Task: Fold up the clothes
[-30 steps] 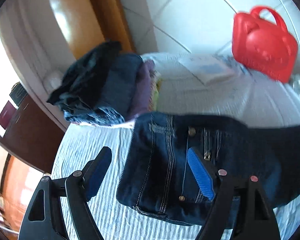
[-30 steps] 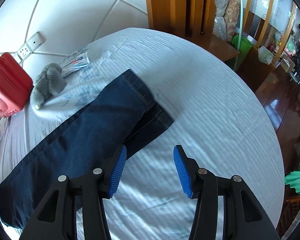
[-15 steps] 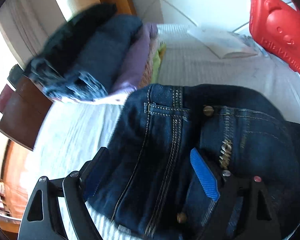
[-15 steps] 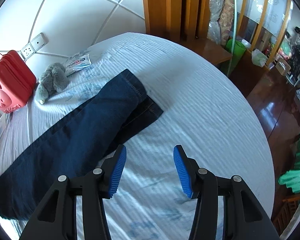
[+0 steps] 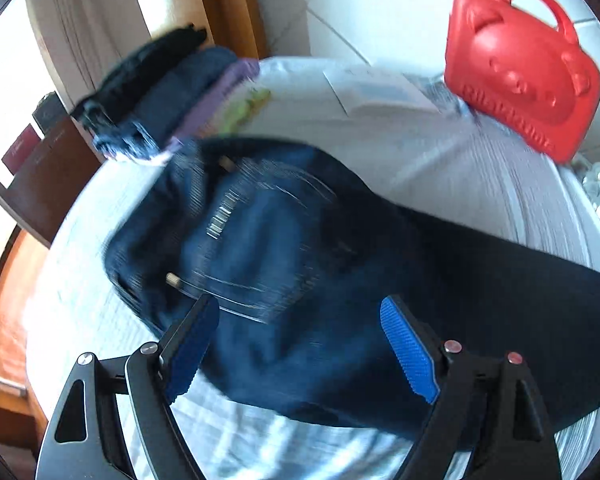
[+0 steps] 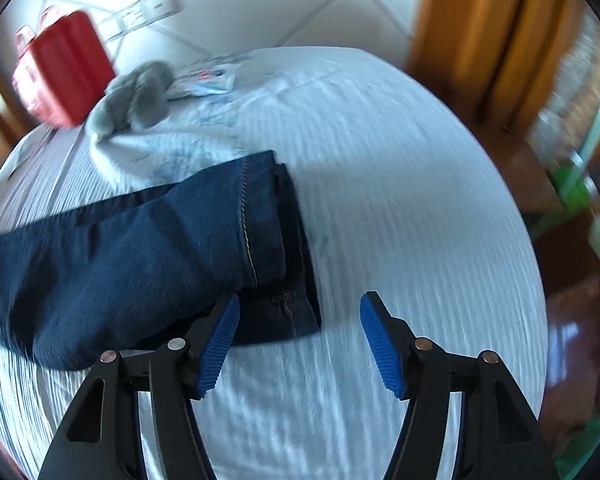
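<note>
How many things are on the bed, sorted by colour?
Blue: 1, the jeans laid flat.
Red: 1, the plastic case.
Grey: 1, the soft toy.
White: 2, the booklet and the printed packet.
Mixed colours: 1, the pile of folded clothes.
Total: 6. Something shiny at the bed's edge is too blurred to count.

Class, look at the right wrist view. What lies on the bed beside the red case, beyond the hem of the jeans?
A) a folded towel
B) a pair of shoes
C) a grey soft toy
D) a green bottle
C: a grey soft toy lies on the bed next to the red case, past the hem of the jeans.
</note>
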Motion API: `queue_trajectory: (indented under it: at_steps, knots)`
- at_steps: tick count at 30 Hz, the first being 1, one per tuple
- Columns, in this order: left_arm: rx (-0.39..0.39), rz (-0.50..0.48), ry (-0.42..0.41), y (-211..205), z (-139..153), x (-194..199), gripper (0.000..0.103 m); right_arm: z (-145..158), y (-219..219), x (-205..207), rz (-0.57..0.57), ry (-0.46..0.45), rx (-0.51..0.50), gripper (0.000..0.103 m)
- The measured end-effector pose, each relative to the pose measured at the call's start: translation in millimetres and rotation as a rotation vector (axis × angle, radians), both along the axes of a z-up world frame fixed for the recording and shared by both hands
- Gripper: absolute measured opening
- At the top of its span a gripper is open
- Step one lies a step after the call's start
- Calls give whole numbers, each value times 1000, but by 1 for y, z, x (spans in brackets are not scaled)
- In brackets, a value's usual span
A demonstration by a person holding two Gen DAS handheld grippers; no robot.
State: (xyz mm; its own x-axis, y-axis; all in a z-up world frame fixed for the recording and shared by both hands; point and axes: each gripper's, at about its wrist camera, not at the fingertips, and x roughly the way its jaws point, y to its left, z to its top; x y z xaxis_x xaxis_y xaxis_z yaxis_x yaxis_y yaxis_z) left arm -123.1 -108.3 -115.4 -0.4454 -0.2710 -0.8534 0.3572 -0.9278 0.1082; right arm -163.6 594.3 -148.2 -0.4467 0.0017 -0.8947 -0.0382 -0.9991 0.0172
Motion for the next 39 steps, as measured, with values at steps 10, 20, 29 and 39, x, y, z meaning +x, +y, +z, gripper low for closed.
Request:
queue_trajectory:
  at_steps: [10, 20, 29, 39]
  knots:
    - [-70, 59, -83, 8, -35, -38, 84, -17, -5, -63, 43, 1, 26, 63]
    - [-70, 48, -77, 4, -45, -40, 84, -6, 30, -28, -53, -39, -177, 63]
    - [-70, 26, -81, 2, -45, -38, 84, -30, -17, -42, 91, 4, -169, 73]
    - [-60, 12, -80, 4, -44, -37, 84, -6, -32, -42, 214, 40, -162, 65]
